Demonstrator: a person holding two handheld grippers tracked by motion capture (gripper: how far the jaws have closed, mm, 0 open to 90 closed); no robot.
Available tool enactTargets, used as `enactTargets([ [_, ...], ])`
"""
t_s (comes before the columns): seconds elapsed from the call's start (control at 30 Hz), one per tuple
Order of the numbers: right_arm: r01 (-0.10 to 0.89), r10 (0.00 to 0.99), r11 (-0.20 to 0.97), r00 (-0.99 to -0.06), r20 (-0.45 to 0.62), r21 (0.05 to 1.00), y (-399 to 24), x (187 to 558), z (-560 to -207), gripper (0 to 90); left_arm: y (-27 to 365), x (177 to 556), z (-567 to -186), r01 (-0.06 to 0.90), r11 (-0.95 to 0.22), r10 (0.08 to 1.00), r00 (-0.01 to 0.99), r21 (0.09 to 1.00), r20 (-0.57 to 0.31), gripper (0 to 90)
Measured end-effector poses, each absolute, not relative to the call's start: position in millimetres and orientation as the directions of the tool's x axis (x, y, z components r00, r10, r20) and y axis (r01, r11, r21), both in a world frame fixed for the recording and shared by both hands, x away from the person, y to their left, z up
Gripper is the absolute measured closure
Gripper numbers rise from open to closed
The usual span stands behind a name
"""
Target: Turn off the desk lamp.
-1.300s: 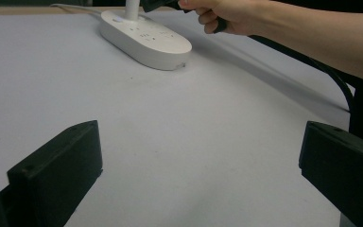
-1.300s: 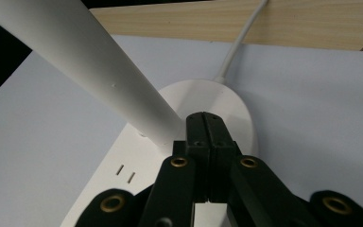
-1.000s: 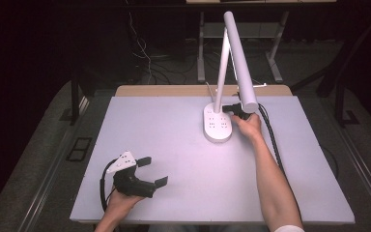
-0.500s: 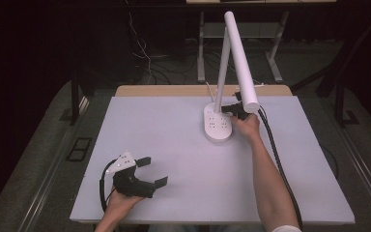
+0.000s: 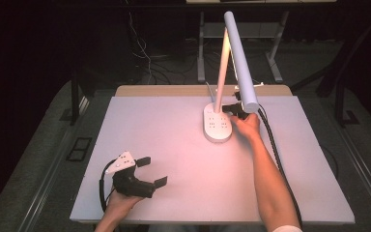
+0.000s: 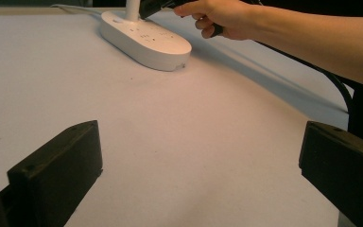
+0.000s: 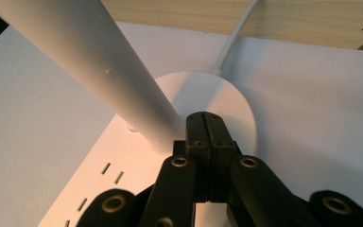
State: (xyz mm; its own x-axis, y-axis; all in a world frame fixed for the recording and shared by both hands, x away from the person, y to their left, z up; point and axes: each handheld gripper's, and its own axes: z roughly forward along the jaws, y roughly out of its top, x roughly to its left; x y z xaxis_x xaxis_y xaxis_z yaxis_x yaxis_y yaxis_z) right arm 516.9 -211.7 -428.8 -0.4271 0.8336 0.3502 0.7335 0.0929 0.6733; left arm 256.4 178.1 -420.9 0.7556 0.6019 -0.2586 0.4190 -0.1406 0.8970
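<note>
A white desk lamp stands at the back middle of the table, its oval base dotted with socket slots. Its stem rises to a long tube head. My right gripper is shut with nothing between its jaws. In the right gripper view its closed tip rests on the base right beside the foot of the stem. My left gripper sits open near the table's front left, jaws wide apart and empty, facing the base.
The pale table top carries a warm glow around the lamp. A white cord leaves the base toward the wooden back edge. The right gripper's black cable runs along the forearm. Dark floor and metal legs lie beyond.
The right gripper has moved in slightly onto the base beside the stem. A warm pinkish glow now spreads over the table by the lamp. The left gripper has stayed put.
</note>
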Motion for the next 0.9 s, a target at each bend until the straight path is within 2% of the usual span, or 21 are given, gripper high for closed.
enactTargets([
  [0.2,0.724,0.843,0.113,-0.432,0.320,0.680,-209.3,516.3,-429.2,90.0,177.6,255.9,-420.8,0.417,-0.146,0.599,0.759,0.897,-0.256,0.0],
  [0.9,0.719,0.840,0.112,-0.438,0.321,0.686,-209.7,516.1,-428.6,90.0,178.3,256.1,-420.6,0.418,-0.143,0.600,0.758,0.897,-0.257,0.0],
])
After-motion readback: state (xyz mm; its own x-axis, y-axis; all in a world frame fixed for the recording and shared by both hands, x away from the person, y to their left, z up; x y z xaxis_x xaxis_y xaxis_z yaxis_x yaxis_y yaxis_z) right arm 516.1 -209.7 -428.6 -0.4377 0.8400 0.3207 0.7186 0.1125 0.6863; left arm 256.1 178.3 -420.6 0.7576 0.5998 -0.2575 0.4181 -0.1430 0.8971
